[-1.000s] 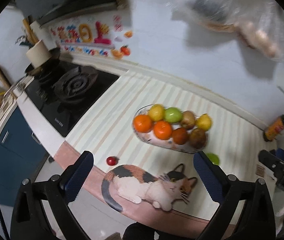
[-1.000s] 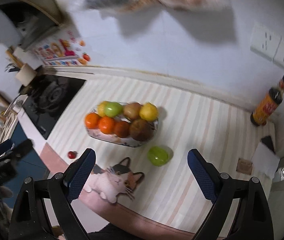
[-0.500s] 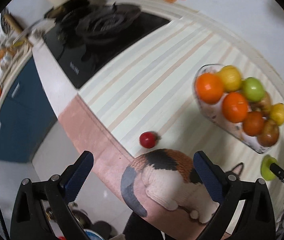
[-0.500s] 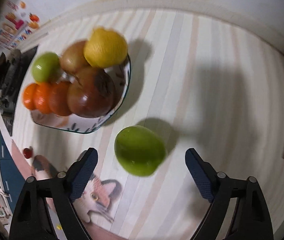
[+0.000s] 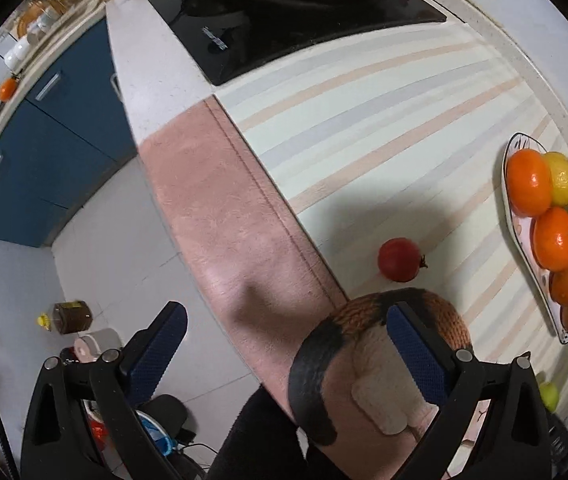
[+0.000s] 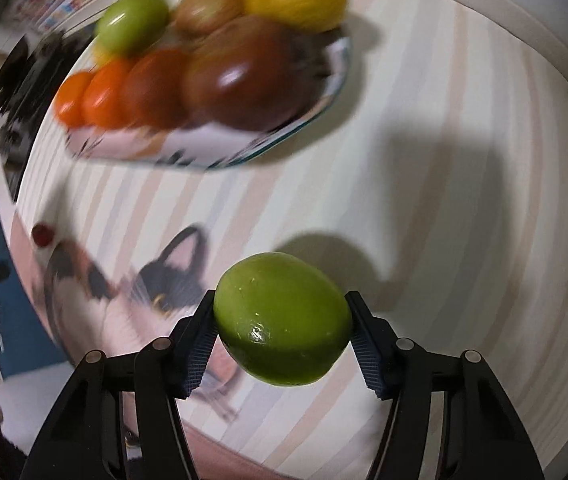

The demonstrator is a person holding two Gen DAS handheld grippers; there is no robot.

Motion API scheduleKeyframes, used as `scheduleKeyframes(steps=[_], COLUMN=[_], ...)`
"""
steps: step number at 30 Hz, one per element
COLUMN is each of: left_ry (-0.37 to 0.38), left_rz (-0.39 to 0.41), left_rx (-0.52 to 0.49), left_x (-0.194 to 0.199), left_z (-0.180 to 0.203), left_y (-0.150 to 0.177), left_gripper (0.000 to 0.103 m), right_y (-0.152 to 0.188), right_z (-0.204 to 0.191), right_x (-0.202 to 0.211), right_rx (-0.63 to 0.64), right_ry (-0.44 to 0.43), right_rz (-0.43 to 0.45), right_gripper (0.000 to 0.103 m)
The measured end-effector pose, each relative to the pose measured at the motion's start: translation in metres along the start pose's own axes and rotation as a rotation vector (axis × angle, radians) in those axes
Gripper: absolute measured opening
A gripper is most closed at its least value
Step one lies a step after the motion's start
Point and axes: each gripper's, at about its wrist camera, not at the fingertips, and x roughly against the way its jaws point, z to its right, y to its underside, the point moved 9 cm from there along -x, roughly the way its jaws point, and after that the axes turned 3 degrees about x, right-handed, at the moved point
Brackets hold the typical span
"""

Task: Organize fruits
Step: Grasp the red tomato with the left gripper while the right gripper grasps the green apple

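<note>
Your right claw (image 6: 281, 334) has just closed, pads pressing both sides of the green fruit (image 6: 283, 318), over the striped counter (image 6: 464, 208), fruit plate (image 6: 304, 128) beyond, your left claw (image 5: 284, 350) wide, empty, small red fruit (image 5: 400, 260) ahead.

Right gripper (image 6: 282, 334): lower centre of frame, jaws just closed, clamped on green fruit (image 6: 282, 318). Left gripper (image 5: 284, 354): lower frame, jaws wide, empty.

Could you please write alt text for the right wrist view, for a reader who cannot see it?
The right gripper, jaws just closing, clamps a round green fruit above a striped counter mat. Behind, blurred, an oval patterned dish holds orange, brown, green and yellow fruit.
</note>
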Motion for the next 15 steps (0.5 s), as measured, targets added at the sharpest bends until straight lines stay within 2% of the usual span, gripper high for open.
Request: scheduleKeyframes(steps=[4, 8, 10, 13, 15], left_ry=[0.093, 0.146, 0.149, 0.144, 0.145], left_rz=[0.004, -0.041, -0.079, -0.133, -0.143], left_rx=[-0.037, -0.126, -0.161, -0.171, -0.178], left_x=[0.000, -0.010, -0.022, -0.037, -0.043], left_z=[0.025, 0.060, 0.070, 0.076, 0.078], left_y=[-0.012, -0.016, -0.014, -0.012, -0.011], left_gripper=[0.098, 0.093, 0.074, 0.056, 0.048], right_y=[0.004, 0.003, 0.001, -0.003, -0.001], right_z=[-0.020, -0.029, -0.039, -0.047, -0.042], right_x=[-0.009, -0.014, -0.013, -0.014, -0.009], right_rx=[0.021, 0.021, 0.022, 0.026, 0.026], right_ry=[-0.003, 0.003, 0.006, 0.015, 0.019], right_rz=[-0.012, -0.010, -0.015, -0.017, -0.016], right_gripper=[0.064, 0.064, 0.064, 0.064, 0.064])
